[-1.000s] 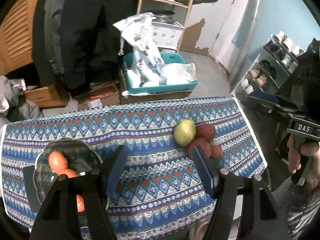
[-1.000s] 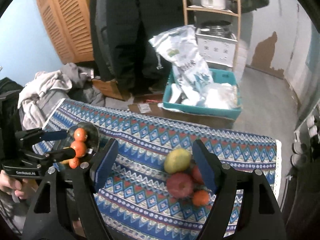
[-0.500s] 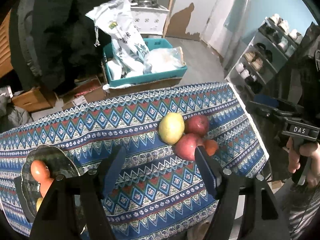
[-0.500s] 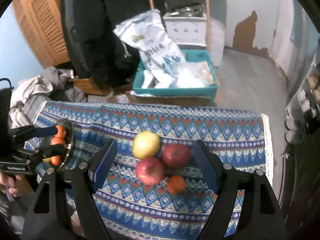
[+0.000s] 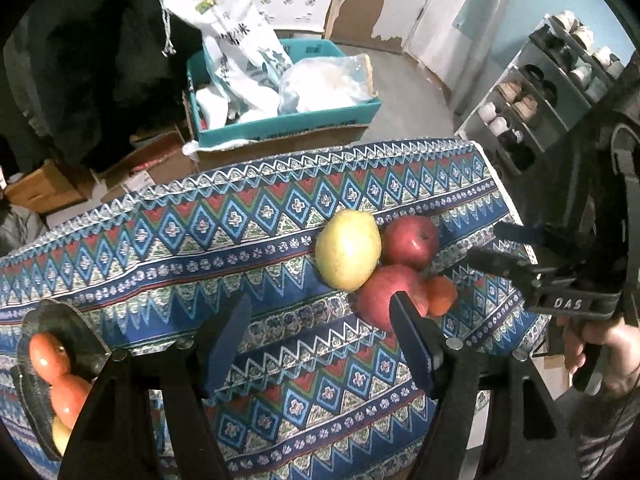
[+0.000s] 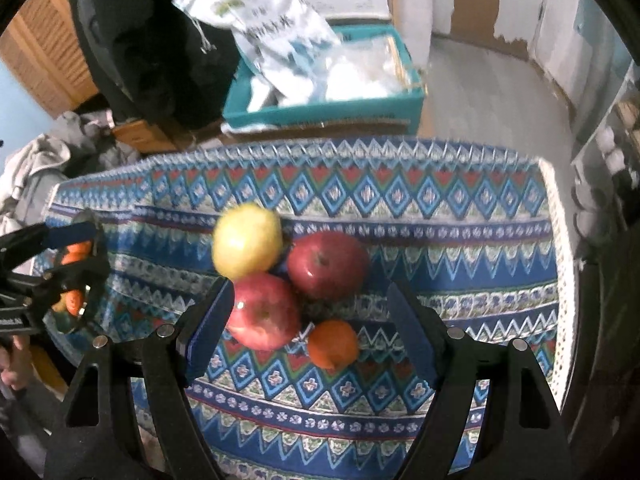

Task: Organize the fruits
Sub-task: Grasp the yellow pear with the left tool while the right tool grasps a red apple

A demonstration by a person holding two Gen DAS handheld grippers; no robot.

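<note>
As fingers gape | right hand-held gripper (image 6: pixel 310 316) above red apple (image 6: pixel 262 312)

both wrist views look down, sharing fruit pile (image 5: pixel 384 264) (image 6: pixel 288 276).

We see both views lit dimly and evenly from above, with dark vignetted corners. The desk (image 5: pixel 280 216) edges bow under fisheye distortion. The right wrist view is soft with motion blur, most on the pear (image 6: pixel 247 241) and bag (image 6: pixel 276 28). Small glare spots sit on the apples (image 6: pixel 328 264), and soft shadows lie beneath them.
</note>
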